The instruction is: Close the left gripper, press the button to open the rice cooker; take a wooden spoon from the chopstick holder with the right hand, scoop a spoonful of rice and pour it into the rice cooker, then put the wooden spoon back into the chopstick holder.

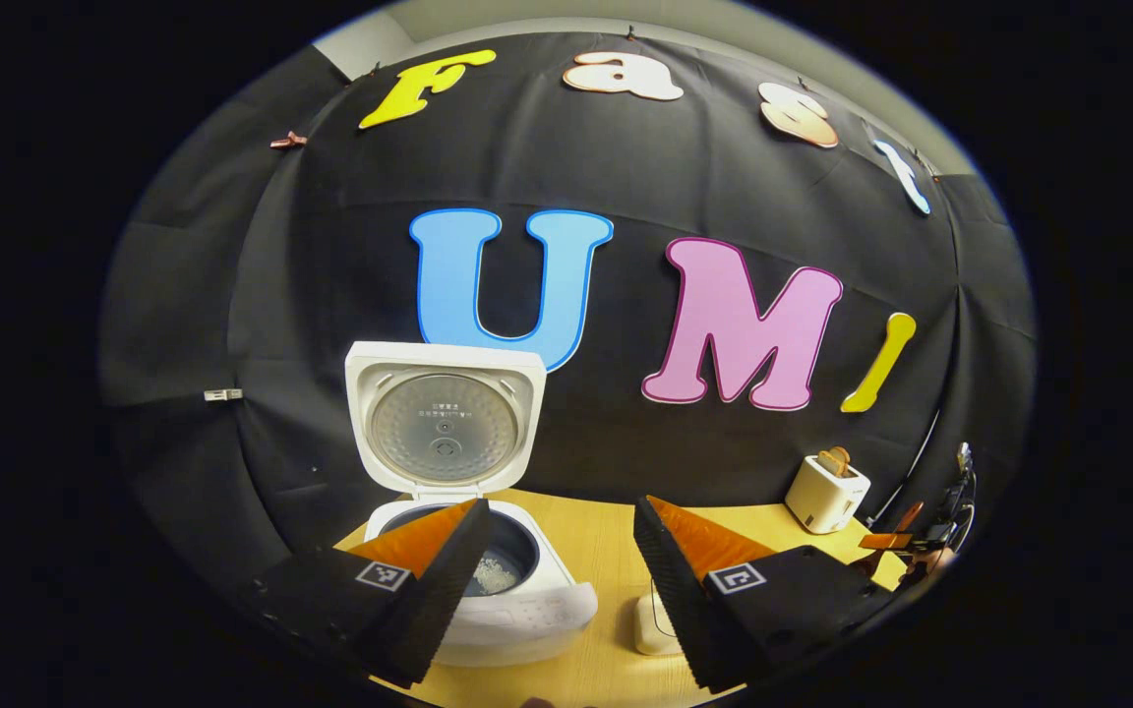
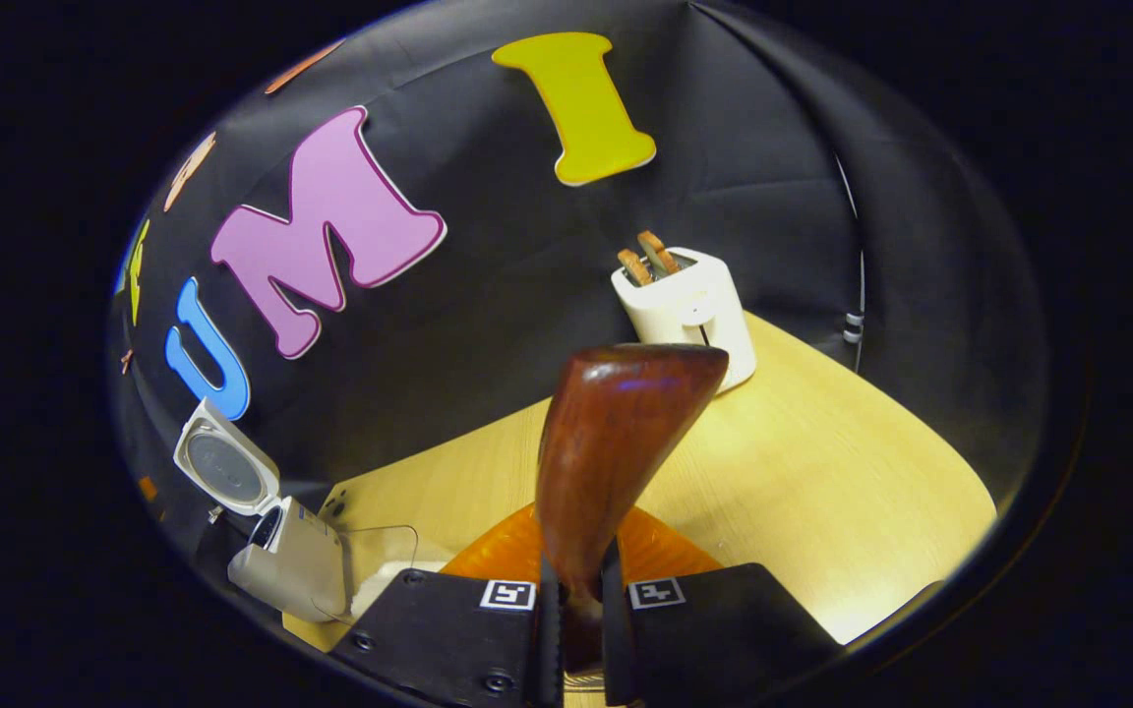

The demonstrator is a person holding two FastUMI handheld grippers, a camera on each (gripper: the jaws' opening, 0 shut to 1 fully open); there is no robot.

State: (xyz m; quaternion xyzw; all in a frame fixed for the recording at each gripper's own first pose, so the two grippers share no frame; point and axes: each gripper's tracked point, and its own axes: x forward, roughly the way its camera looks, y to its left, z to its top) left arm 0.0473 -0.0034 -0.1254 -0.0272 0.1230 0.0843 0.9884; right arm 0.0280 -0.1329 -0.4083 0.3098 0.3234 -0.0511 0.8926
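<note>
Pale wood surface (image 1: pixel 596 551) carried the rice cooker (image 1: pixel 527 610) at lower left of the left gripper view, lid up, rice inside. Toaster (image 2: pixel 689 305) sat upper centre. Left tongs (image 1: pixel 557 580) gaped wide. Right tongs (image 2: pixel 578 629) clamped the wooden spoon (image 2: pixel 606 442).

Rice cooker (image 1: pixel 488 580) sat on table (image 1: pixel 596 531) at left, lid (image 1: pixel 444 418) upright behind its pot, rice (image 1: pixel 496 575) in it. Toaster (image 1: pixel 825 492) stood far right at the wall, bread (image 1: pixel 834 460) in its slots.
</note>
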